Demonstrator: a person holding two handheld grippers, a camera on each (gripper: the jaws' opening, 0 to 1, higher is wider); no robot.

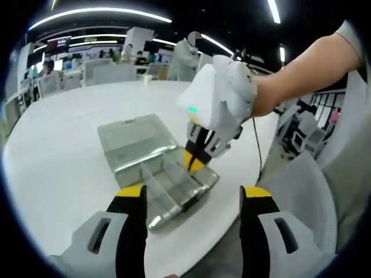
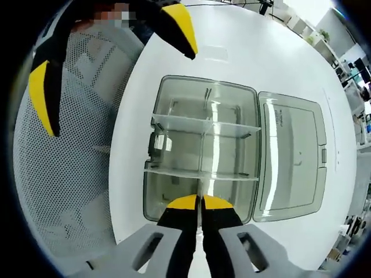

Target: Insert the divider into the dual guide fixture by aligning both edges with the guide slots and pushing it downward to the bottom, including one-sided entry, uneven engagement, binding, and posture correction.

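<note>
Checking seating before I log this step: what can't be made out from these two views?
- Right gripper, right gripper view: jaws closed over the long divider; its near end and any grip are hidden by the tips.
- Divider edges in the guide slots of the clear box: clear plastic and glare, seating depth unreadable.
- Left gripper view: right gripper covers the insertion point.
- Open lid: print too small.

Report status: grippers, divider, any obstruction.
Right gripper shut on long divider, down in clear box. Left gripper open, hovering clear. Two cross dividers seated. Lid open flat.
</note>
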